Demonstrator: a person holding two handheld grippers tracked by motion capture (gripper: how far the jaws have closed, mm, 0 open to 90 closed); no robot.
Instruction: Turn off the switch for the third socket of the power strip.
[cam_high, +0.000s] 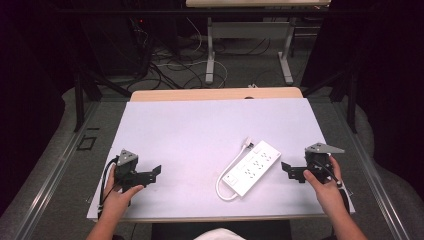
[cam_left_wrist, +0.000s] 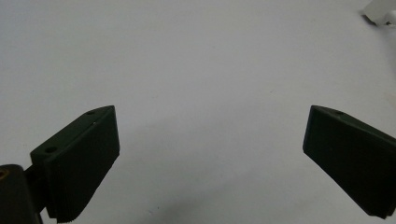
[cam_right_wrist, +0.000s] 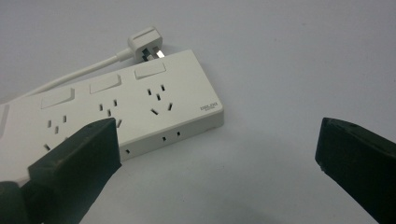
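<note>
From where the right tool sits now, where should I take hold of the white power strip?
Grip the power strip across its short width at the near end by the logo, coming from its right. The right tool stands open there, and that end is bare; the plug and the cord lie along the far long side.

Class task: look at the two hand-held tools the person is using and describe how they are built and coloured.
Each tool, left and right, is black, with two flat wedge-shaped jaws that have small holes near the tips. A grey three-cornered plate sits on top of each. A black cable trails from the left one. The forearms are bare, with no sleeves in view.
</note>
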